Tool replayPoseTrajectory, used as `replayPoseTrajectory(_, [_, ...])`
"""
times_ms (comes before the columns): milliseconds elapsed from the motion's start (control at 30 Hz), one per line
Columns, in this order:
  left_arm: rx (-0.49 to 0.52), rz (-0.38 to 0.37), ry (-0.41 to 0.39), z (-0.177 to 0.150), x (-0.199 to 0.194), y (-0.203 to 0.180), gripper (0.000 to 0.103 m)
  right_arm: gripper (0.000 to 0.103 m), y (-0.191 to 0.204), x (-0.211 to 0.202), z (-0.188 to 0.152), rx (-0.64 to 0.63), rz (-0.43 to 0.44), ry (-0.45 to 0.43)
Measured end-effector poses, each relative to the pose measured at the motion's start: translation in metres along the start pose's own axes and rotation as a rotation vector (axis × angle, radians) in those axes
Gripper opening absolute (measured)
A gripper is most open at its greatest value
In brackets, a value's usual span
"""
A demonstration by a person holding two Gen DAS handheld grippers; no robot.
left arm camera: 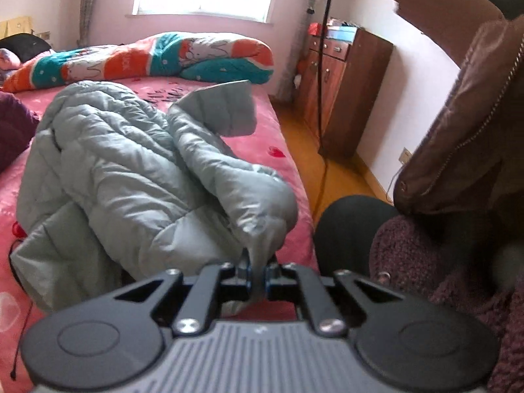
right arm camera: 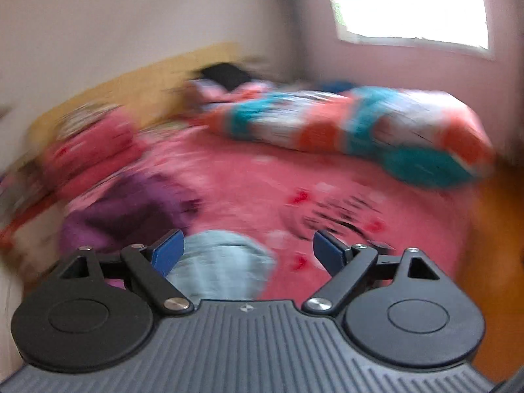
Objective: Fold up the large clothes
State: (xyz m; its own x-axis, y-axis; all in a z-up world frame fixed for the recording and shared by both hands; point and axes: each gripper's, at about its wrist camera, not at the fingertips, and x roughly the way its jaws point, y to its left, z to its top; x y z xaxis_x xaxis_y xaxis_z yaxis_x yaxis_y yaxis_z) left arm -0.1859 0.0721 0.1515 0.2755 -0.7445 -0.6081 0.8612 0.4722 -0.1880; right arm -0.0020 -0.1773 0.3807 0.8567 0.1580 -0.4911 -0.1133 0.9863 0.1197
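The left gripper (left arm camera: 258, 273) pinches a fold of the grey jacket (left arm camera: 131, 170), which lies crumpled on the near side of the pink bed (left arm camera: 278, 137). The right gripper (right arm camera: 249, 252) hangs with jaws wide and empty above the jacket's near edge.

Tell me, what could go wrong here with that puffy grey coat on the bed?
The left gripper pinches only a thin fold of the grey coat, so the slippery fabric might slide out. The right gripper is open and holds nothing, so the coat may sag unevenly. The coat also lies near the bed edge and could slip floorward.
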Motion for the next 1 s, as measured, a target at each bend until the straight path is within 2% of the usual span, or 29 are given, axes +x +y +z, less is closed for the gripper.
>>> replayPoseTrajectory(33, [-0.002, -0.003, 0.006, -0.002, 0.0, -0.001, 0.003, 0.103, 0.028, 0.015, -0.007, -0.118, 0.11, 0.036])
replayPoseTrajectory(100, [-0.002, -0.009, 0.014, -0.004, 0.0, -0.004, 0.003, 0.103, 0.079, 0.044, -0.029, -0.355, 0.263, 0.119])
replayPoseTrajectory(167, [-0.001, -0.011, 0.014, -0.006, -0.002, -0.007, 0.003, 0.103, 0.133, 0.08, -0.065, -0.623, 0.391, 0.257])
replayPoseTrajectory(233, [-0.007, -0.009, 0.016, -0.009, -0.004, -0.007, 0.003, 0.103, 0.168, 0.111, -0.096, -0.804, 0.474, 0.351])
replayPoseTrajectory(300, [-0.022, -0.008, 0.018, -0.014, -0.005, -0.007, 0.003, 0.103, 0.195, 0.147, -0.124, -0.874, 0.533, 0.47])
replayPoseTrajectory(467, [-0.066, -0.009, 0.024, -0.017, -0.008, -0.001, 0.003, 0.103, 0.234, 0.211, -0.17, -0.892, 0.686, 0.696])
replayPoseTrajectory(533, [-0.08, -0.012, 0.025, -0.016, -0.009, 0.001, 0.003, 0.103, 0.248, 0.229, -0.185, -0.936, 0.699, 0.754])
replayPoseTrajectory(600, [-0.092, -0.013, 0.028, -0.014, -0.008, 0.002, 0.003, 0.102, 0.246, 0.249, -0.194, -0.969, 0.68, 0.803])
replayPoseTrajectory(667, [-0.106, -0.017, 0.029, -0.014, -0.009, 0.004, 0.003, 0.093, 0.245, 0.264, -0.202, -0.964, 0.655, 0.838])
replayPoseTrajectory(733, [-0.119, -0.019, 0.032, -0.014, -0.008, 0.006, 0.003, 0.068, 0.234, 0.273, -0.203, -0.927, 0.644, 0.863])
replayPoseTrajectory(767, [-0.124, -0.02, 0.034, -0.014, -0.008, 0.006, 0.003, 0.063, 0.231, 0.276, -0.205, -0.922, 0.634, 0.871])
replayPoseTrajectory(833, [-0.131, -0.022, 0.037, -0.014, -0.008, 0.005, 0.003, 0.043, 0.219, 0.274, -0.212, -0.93, 0.598, 0.861])
replayPoseTrajectory(867, [-0.134, -0.023, 0.038, -0.013, -0.008, 0.005, 0.003, 0.039, 0.217, 0.272, -0.214, -0.915, 0.59, 0.857])
replayPoseTrajectory(933, [-0.143, -0.013, 0.032, -0.012, -0.008, 0.006, 0.003, 0.023, 0.208, 0.27, -0.212, -0.89, 0.574, 0.831])
replayPoseTrajectory(1000, [-0.151, 0.004, 0.019, -0.012, -0.012, 0.007, 0.003, 0.012, 0.199, 0.265, -0.205, -0.857, 0.521, 0.778])
